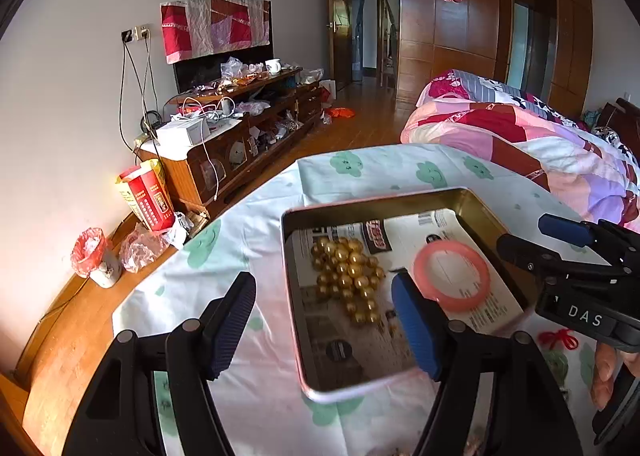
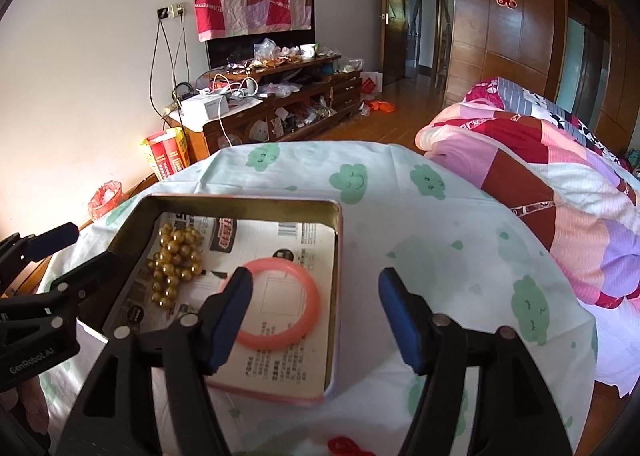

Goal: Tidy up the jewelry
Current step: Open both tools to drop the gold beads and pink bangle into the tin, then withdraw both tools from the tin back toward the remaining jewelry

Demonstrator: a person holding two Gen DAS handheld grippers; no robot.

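Left wrist view, hidden: the left tongs [image 1: 324,320] cover the near left edge of the pink bangle [image 1: 452,275] and part of the printed paper lining the tin tray [image 1: 384,205]; a red knotted cord [image 1: 559,339] on the desk [image 1: 264,232] is partly behind the right tongs [image 1: 520,238].
Left wrist view, jewelry: a heap of gold beads [image 1: 347,276] lies in the tray's left half, the bangle flat in its right half, the two apart.
Left wrist view, pose: left tongs spread wide and holding nothing, one finger over the cloth left of the tray, the other over the tray; right tongs reach in from the right above the tray's far corner.

Right wrist view, hidden: the tongs' left finger overlaps the bangle [image 2: 280,304]; a red cord [image 2: 348,446] is cut off at the bottom edge.
Right wrist view, pose: right tongs [image 2: 316,322] gape wide, empty, straddling the tray's [image 2: 339,256] right wall; left tongs [image 2: 80,246] enter from the left, their fingers apart, by the beads [image 2: 176,264].
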